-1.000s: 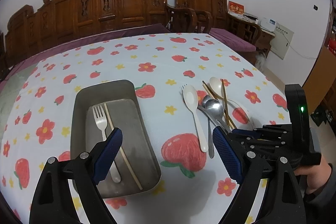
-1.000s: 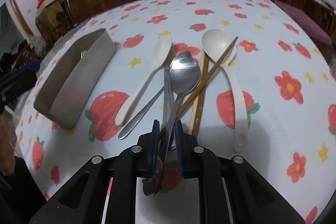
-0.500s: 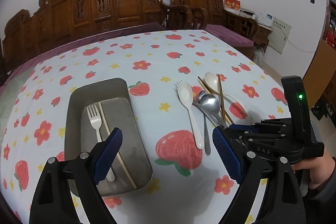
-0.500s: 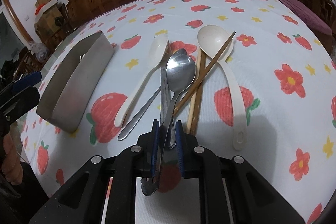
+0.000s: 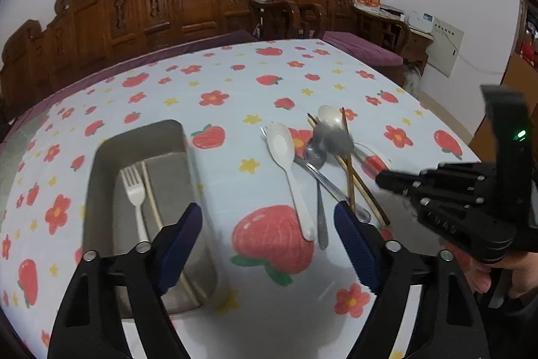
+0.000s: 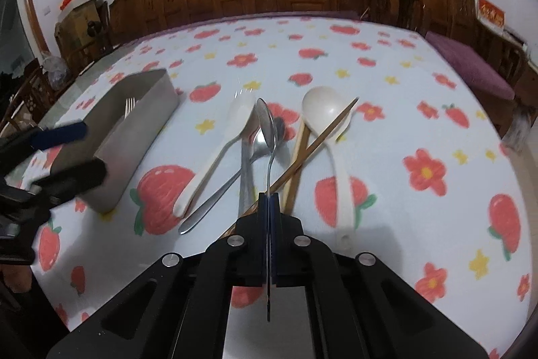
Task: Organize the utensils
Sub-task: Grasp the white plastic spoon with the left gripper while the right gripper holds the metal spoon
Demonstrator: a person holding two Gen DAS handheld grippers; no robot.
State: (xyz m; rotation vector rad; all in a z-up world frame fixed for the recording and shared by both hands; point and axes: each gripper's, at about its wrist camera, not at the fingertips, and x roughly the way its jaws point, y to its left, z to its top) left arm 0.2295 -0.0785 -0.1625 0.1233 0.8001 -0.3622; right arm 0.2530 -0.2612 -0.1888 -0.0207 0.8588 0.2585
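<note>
My right gripper is shut on the handle of a metal spoon and holds it above the table, bowl turned on edge. That spoon shows blurred in the left wrist view. Below it lie a second metal spoon, a white spork, a white ladle spoon and wooden chopsticks. My left gripper is open and empty, over the cloth between the metal tray and the utensil pile. The tray holds a white fork and a chopstick.
The table has a strawberry and flower cloth. Carved wooden chairs stand along the far side. The right gripper's body is at the right of the left wrist view. The tray also shows in the right wrist view.
The right gripper has lifted the metal spoon off the pile and the spoon has turned on edge. The left gripper has drawn back slightly and stays open.
</note>
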